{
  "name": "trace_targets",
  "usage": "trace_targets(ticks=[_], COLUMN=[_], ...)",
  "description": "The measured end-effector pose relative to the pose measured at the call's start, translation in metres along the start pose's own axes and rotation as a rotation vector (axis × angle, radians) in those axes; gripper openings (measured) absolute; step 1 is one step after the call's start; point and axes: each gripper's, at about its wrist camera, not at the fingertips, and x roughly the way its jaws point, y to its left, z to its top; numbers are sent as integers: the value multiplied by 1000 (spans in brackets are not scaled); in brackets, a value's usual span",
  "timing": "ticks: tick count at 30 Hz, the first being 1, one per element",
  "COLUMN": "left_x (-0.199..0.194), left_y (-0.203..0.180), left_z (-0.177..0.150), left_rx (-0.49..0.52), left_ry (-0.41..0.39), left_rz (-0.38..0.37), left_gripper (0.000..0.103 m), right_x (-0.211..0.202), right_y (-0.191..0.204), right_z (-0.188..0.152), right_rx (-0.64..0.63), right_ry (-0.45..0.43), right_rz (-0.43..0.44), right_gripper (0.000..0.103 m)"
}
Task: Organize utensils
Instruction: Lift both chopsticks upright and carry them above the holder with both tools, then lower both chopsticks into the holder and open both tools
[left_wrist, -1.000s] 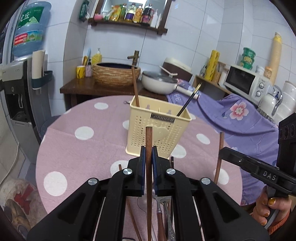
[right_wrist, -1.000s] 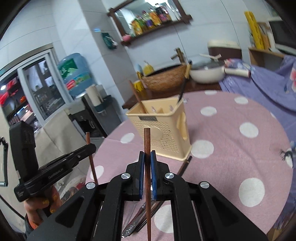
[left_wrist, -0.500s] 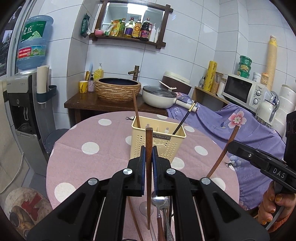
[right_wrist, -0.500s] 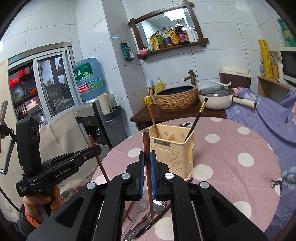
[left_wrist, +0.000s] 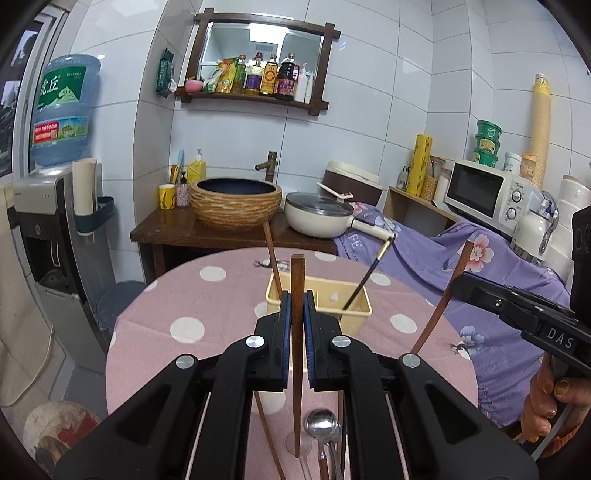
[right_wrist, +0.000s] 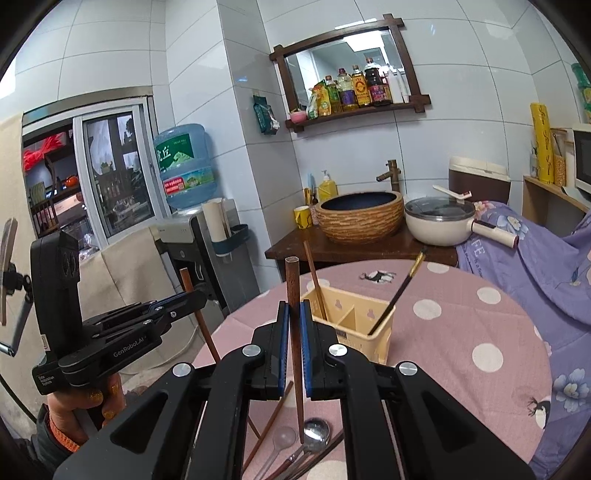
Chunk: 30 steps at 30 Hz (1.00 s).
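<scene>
In the left wrist view my left gripper (left_wrist: 296, 300) is shut on an upright brown chopstick (left_wrist: 296, 369), its tip hanging just above the spoons (left_wrist: 322, 421) on the pink dotted table (left_wrist: 166, 325). Behind it stands the cream utensil holder (left_wrist: 356, 316) with a brown chopstick (left_wrist: 272, 258) and a black chopstick (left_wrist: 364, 284) in it. My right gripper (right_wrist: 294, 314) is shut on a second brown chopstick (right_wrist: 295, 369), held upright just left of the holder (right_wrist: 369, 334). Each gripper also shows in the other's view: the right gripper (left_wrist: 458, 283) at the right, the left gripper (right_wrist: 199, 296) at the left.
Spoons (right_wrist: 314, 435) and loose chopsticks (right_wrist: 269, 424) lie at the table's near edge. Behind the table stands a wooden counter (left_wrist: 173, 229) with a woven basin (left_wrist: 236, 203) and a white pot (left_wrist: 317, 218). A water dispenser (left_wrist: 40, 229) stands left, a purple-covered bench with a microwave (left_wrist: 484, 192) right.
Both grippers have risen, each with its chopstick, and the chopstick tips have come up off the table. The holder now sits lower in both views and its inside shows.
</scene>
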Motion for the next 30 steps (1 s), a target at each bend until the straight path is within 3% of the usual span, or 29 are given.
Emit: trace_targets(ticks=[8,12,17,20,30], left_x=[10,17,46,68,132], left_y=[9,7,1,-3,1], left_z=[76,120,147,142,66], left_rx=[-46,-53,-53,-39,-46], left_ry=[-59,-146,-210,-232,-78], left_rz=[-8,15,51,73,84], left_gripper=[7,7,7,7,7], right_x=[-3,2,22,41,90], right_y=[1,-7,-26,-38,-62], right_z=[71,106,117,105,48], right_rx=[-8,2,36,49,86], right_ry=[-95,-153,-182,-163,-30], right_rz=[-37,-96,-156,-187,-219], right_gripper=[6,7,7,7,7])
